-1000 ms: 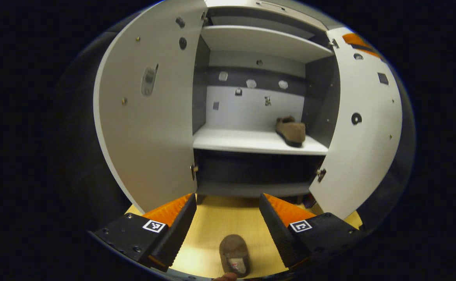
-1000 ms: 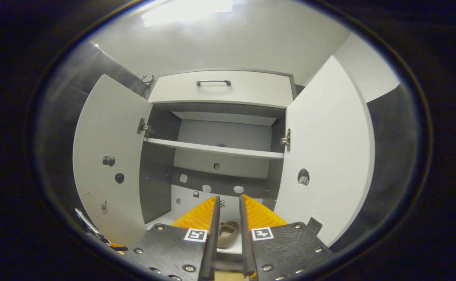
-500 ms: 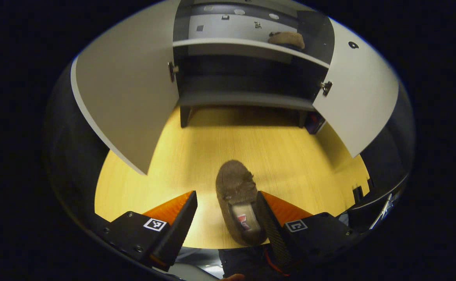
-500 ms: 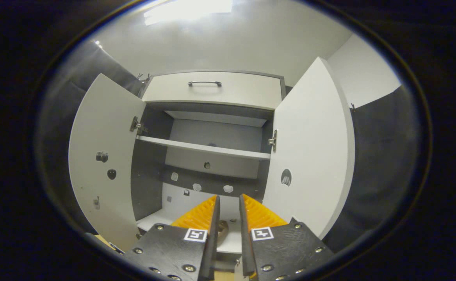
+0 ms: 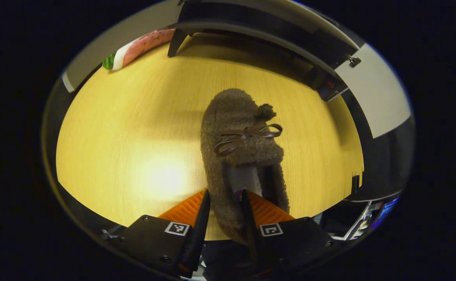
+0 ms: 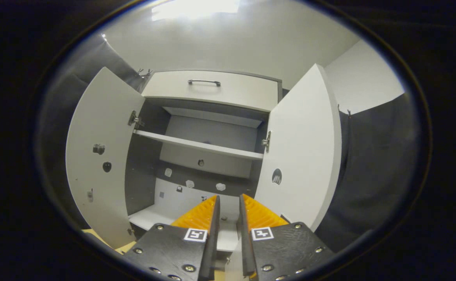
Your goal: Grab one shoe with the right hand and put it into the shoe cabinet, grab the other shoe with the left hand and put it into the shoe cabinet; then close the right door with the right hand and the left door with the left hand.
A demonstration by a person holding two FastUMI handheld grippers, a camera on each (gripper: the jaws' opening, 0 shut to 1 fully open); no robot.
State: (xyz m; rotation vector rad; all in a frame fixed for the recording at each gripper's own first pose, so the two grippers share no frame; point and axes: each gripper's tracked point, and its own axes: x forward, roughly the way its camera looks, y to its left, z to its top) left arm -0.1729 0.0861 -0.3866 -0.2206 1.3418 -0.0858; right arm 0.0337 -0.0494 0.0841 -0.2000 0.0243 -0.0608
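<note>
In the left gripper view, the left gripper (image 5: pixel 224 197) points down at a brown fuzzy shoe (image 5: pixel 240 156) lying on the yellow wooden floor (image 5: pixel 134 128). The shoe's toe points away toward the shoe cabinet (image 5: pixel 259 31), and a thin brown bow (image 5: pixel 247 134) and a small pompom (image 5: pixel 265 112) sit on its upper. The gripper's two fingers are drawn close on either side of the near side wall of the shoe, beside the heel opening; they appear to pinch that wall, though whether both pads truly press on it cannot be told. Beyond the shoe, the cabinet's dark base and one leg (image 5: pixel 174 39) stand on the floor, with a shadow beneath. The lower edge of the right door (image 5: pixel 376 97) hangs open to the right of the shoe. Nothing lies between the shoe and the cabinet base.

In the right gripper view, the right gripper (image 6: pixel 228 201) faces the cabinet (image 6: pixel 200 156) from in front, held up level with its shelves. Its jaws stand nearly together with a narrow gap, holding nothing. Both doors stand wide open: the left door (image 6: pixel 99 156) to the left of the cabinet's opening, the right door (image 6: pixel 302 148) to the right. Inside, a white shelf (image 6: pixel 196 144) crosses the opening, and above it a drawer front carries a metal handle (image 6: pixel 203 82). The fingers hide the middle of the lower shelf (image 6: pixel 150 218).
</note>
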